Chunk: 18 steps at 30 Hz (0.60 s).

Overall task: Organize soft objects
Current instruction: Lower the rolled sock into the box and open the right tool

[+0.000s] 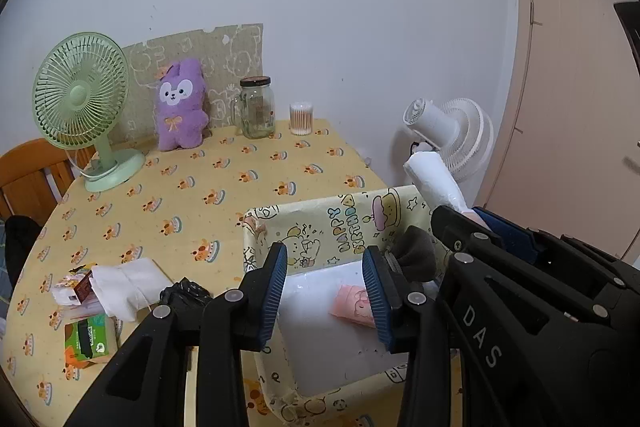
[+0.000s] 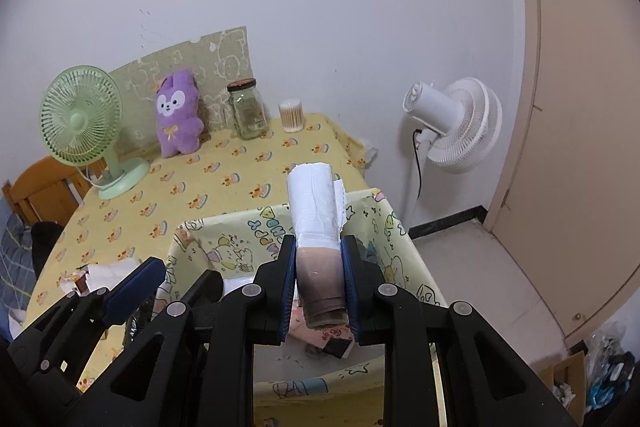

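Note:
My right gripper (image 2: 319, 281) is shut on a white plastic-wrapped roll (image 2: 314, 205) and holds it upright over the cartoon-print storage box (image 2: 224, 227); the roll also shows in the left wrist view (image 1: 434, 181). My left gripper (image 1: 326, 289) is open and empty above the box (image 1: 320, 223), which holds a pink packet (image 1: 352, 305) and a grey soft item (image 1: 416, 253). On the table to the left lie a white cloth (image 1: 128, 285), a black crumpled bag (image 1: 184, 293), and a green tissue pack (image 1: 90, 339). A purple plush toy (image 1: 180, 107) leans at the back.
A green desk fan (image 1: 82, 107), a glass jar (image 1: 258, 107) and a cotton-swab tub (image 1: 301, 118) stand at the table's back. A white floor fan (image 2: 456, 125) stands right of the table near a door. A wooden chair (image 1: 32, 175) is at the left.

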{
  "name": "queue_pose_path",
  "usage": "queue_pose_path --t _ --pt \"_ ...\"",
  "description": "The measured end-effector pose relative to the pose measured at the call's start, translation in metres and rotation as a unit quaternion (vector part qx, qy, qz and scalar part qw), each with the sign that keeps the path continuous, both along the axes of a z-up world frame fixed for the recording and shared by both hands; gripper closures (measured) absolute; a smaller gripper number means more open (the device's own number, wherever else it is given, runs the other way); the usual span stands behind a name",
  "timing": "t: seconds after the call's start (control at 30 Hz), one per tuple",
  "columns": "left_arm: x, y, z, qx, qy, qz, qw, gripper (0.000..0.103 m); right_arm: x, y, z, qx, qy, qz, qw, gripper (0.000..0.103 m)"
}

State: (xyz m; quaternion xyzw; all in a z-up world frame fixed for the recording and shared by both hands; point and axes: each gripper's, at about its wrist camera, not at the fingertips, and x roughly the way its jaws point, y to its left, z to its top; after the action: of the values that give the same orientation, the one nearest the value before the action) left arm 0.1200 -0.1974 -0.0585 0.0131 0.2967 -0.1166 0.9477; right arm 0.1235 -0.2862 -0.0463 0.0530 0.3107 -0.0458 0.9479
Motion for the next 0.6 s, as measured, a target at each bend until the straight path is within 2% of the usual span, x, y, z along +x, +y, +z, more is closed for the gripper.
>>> queue_pose_path --t 0.13,0.23,0.27,0.4,0.47,0.53,0.6 --pt "0.001 -0.002 -0.002 0.012 0.01 0.001 0.9999 0.063 0.004 -0.001 -0.005 0.004 0.006 0.004 1.0 0.078" --pt "0.0 0.0 -0.003 0.023 0.01 0.004 0.9997 0.052 0.006 0.0 -0.008 0.007 0.01 0.015 1.0 0.078" --pt "0.0 0.0 -0.004 0.023 0.011 0.005 0.9997 0.043 0.006 0.002 -0.009 0.003 0.01 0.017 1.0 0.078" --pt "0.002 0.002 -0.008 0.024 0.019 0.005 0.9995 0.04 0.009 0.006 -0.013 0.008 0.014 0.028 0.999 0.077" --pt "0.004 0.003 -0.009 0.027 0.022 0.006 0.9994 0.037 0.009 0.007 -0.015 0.012 0.015 0.028 0.999 0.075" --pt "0.004 0.004 -0.01 0.028 0.026 0.004 0.9993 0.037 0.011 0.006 -0.017 0.019 0.017 0.029 0.999 0.065" --pt "0.006 0.005 -0.011 0.028 0.029 0.004 0.9992 0.036 0.012 0.007 -0.019 0.024 0.021 0.028 0.999 0.064"
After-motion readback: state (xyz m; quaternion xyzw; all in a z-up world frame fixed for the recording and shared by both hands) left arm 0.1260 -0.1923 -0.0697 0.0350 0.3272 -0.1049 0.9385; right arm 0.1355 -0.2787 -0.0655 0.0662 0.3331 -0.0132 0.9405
